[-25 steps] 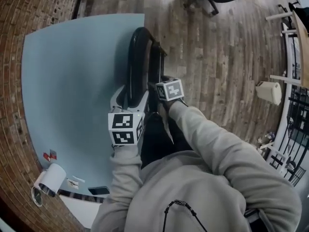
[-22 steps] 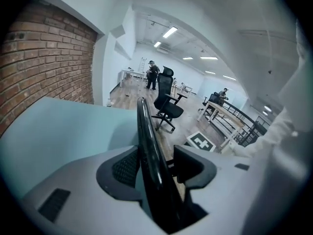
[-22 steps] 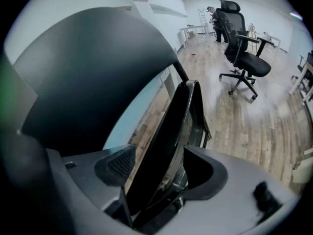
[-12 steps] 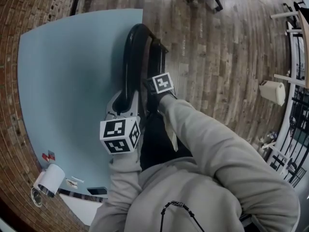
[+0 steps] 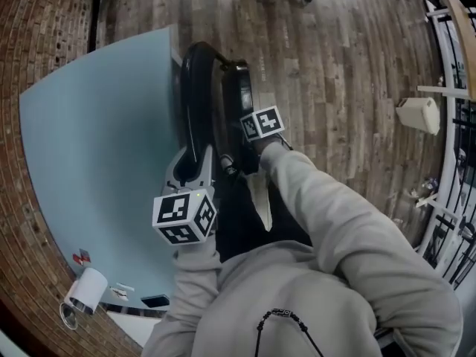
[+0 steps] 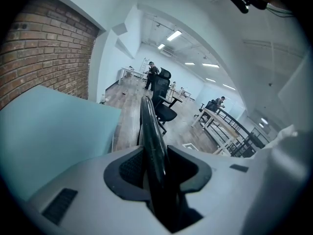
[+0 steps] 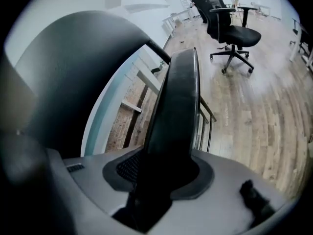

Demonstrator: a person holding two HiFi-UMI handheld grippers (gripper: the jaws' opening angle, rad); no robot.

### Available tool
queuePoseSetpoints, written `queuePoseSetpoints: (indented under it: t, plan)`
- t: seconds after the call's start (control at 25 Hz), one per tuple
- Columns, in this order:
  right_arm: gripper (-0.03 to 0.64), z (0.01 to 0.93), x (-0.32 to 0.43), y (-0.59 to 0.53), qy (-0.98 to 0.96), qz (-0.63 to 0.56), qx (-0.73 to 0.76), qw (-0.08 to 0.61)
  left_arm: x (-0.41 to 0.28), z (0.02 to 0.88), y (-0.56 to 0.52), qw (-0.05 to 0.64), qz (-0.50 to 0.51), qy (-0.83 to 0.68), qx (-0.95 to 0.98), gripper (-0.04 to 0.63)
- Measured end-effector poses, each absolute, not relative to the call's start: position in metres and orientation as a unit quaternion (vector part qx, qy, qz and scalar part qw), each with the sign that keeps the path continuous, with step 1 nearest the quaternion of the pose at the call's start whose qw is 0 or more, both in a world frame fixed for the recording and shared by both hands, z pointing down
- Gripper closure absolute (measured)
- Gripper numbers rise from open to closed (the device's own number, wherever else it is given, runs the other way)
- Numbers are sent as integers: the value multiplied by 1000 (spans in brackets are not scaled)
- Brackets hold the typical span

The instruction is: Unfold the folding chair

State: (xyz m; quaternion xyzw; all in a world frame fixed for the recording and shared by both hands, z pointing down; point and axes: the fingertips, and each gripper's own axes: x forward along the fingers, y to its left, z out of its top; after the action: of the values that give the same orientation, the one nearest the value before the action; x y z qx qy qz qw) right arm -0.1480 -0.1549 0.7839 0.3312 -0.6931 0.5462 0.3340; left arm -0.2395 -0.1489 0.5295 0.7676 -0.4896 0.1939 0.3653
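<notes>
The black folding chair (image 5: 195, 88) stands folded and edge-on beside a light-blue board (image 5: 97, 140). My left gripper (image 5: 195, 166) is shut on the chair's curved back tube (image 6: 149, 126), which runs straight out between its pads (image 6: 128, 168). My right gripper (image 5: 234, 155), just to the right, has the flat black seat panel (image 7: 178, 97) between its jaws, which are closing on it. The panel fills the gap between the pads (image 7: 124, 168). A grey sleeve (image 5: 320, 199) covers the right arm. The chair's legs are hidden below.
Wood plank floor (image 5: 335, 73) lies right of the chair and a brick surface (image 5: 44, 21) edges the board. A black office chair (image 7: 230, 28) stands farther off. A white bin (image 5: 418, 115) and metal railings (image 5: 454, 50) are at the right. A white roll (image 5: 85, 292) lies near my feet.
My left gripper has closed on the back tube and drawn back along it. The right gripper has shifted slightly and narrowed its jaws onto the seat panel. The chair now sits further left in view.
</notes>
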Motion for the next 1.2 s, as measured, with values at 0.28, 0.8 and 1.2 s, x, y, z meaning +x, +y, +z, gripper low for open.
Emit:
queuePoseSetpoints:
  t: [0.28, 0.8, 1.2]
  plan:
    - [459, 803, -17, -134, -694, 607, 276, 272, -192, 540, -142, 368, 197, -484, 769, 465]
    - [453, 906, 181, -101, -720, 665, 165, 110, -145, 614, -143, 372, 283, -441, 766, 448]
    - [453, 993, 266, -91, -738, 669, 80, -27, -129, 683, -140, 401, 331, -434, 736, 442]
